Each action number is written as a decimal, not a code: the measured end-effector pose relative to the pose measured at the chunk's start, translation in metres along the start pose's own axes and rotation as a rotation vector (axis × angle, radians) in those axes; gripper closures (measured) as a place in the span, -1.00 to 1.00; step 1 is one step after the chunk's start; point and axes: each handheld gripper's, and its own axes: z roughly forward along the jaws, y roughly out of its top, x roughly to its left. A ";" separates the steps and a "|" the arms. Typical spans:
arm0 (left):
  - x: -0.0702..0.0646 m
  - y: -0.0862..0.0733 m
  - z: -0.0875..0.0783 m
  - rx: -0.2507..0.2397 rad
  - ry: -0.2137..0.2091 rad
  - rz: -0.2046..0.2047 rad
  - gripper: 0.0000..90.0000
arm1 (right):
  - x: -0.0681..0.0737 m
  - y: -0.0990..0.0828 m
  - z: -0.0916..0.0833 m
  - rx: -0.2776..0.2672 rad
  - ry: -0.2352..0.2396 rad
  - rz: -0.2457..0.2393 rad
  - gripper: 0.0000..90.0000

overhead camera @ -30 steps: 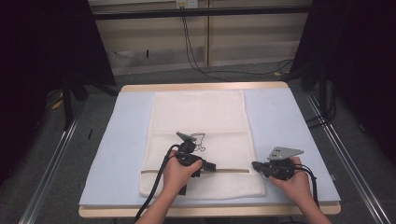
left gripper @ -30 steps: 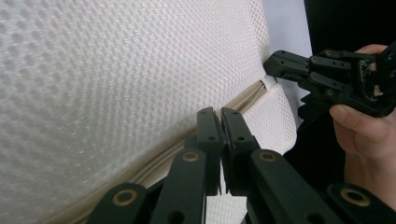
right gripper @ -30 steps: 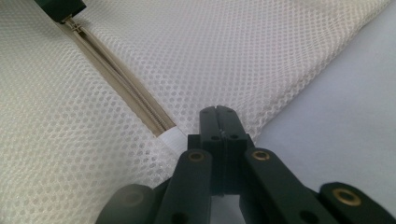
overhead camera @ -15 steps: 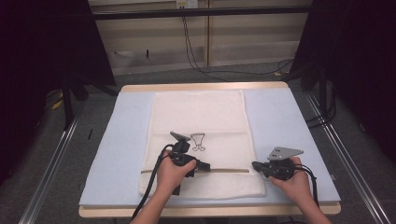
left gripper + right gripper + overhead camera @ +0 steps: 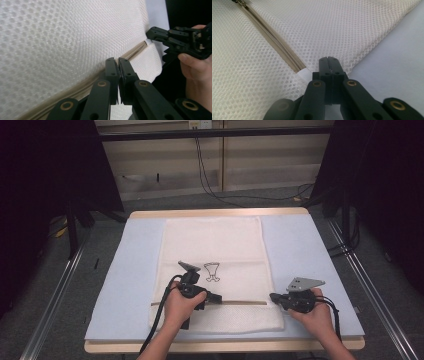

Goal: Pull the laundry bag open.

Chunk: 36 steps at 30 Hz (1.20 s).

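A white mesh bag (image 5: pixel 215 245) lies flat on the blue mat (image 5: pixel 300 250), with a beige zipper (image 5: pixel 250 302) running across its near end. My left gripper (image 5: pixel 219 298) rests on the zipper line near the middle. In the left gripper view its jaws (image 5: pixel 117 60) are shut over the zipper (image 5: pixel 87 85), pinching the pull, which they hide. My right gripper (image 5: pixel 272 296) is shut on the bag's right edge at the zipper's end. In the right gripper view its jaws (image 5: pixel 328 58) pinch the mesh beside the zipper (image 5: pixel 274 47). The slider (image 5: pixel 238 2) shows at the far end.
A small black drawing (image 5: pixel 212 271) is printed on the bag just beyond my left gripper. The mat covers a wooden table (image 5: pixel 220 213) and leaves bare blue strips on both sides of the bag. Metal rails (image 5: pixel 370 285) run along the floor on both sides.
My left gripper has slid a little to the left along the zipper line. The right gripper has stayed where it was.
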 end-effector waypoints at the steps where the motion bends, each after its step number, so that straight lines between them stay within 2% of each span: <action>1: 0.001 0.000 -0.001 0.001 0.006 0.001 0.94 | 0.000 0.000 0.000 0.000 0.000 0.000 1.00; 3: 0.001 -0.001 -0.001 0.000 -0.012 -0.009 0.94 | 0.000 0.000 0.000 -0.001 0.000 -0.001 1.00; 4: 0.001 -0.001 -0.001 -0.002 0.001 -0.003 0.94 | 0.000 0.000 0.000 0.000 -0.001 -0.002 1.00; 11: 0.004 -0.002 -0.006 -0.001 -0.006 -0.010 0.94 | 0.000 0.000 0.000 -0.003 -0.003 -0.007 1.00; 13: 0.006 -0.002 -0.009 -0.009 -0.005 0.002 0.94 | 0.000 0.000 0.000 -0.002 -0.003 -0.004 1.00; 15: 0.007 -0.004 -0.011 -0.017 -0.014 -0.006 0.94 | 0.000 0.000 0.000 -0.003 0.000 -0.001 1.00; 16: 0.008 -0.004 -0.013 -0.016 -0.001 0.001 0.94 | 0.000 0.000 0.000 0.000 -0.002 0.002 1.00; 23: 0.012 -0.007 -0.020 -0.027 -0.004 0.004 0.94 | 0.000 0.000 0.000 0.000 -0.004 0.002 1.00; 24: 0.011 -0.007 -0.020 -0.029 -0.018 -0.011 0.94 | 0.000 0.000 0.000 -0.001 -0.004 0.003 1.00; 27: 0.014 -0.007 -0.021 -0.025 -0.018 -0.004 0.94 | -0.001 0.000 0.000 0.001 0.000 0.008 1.00; 29: 0.014 -0.007 -0.021 -0.027 -0.018 -0.019 0.94 | -0.001 0.000 0.000 0.001 0.004 0.009 1.00; 31: 0.015 -0.008 -0.023 -0.031 -0.023 -0.008 0.94 | -0.001 0.000 0.000 0.001 0.004 0.009 1.00; 36: 0.020 -0.011 -0.033 -0.041 -0.014 -0.021 0.94 | 0.000 -0.001 0.000 -0.003 -0.003 -0.003 1.00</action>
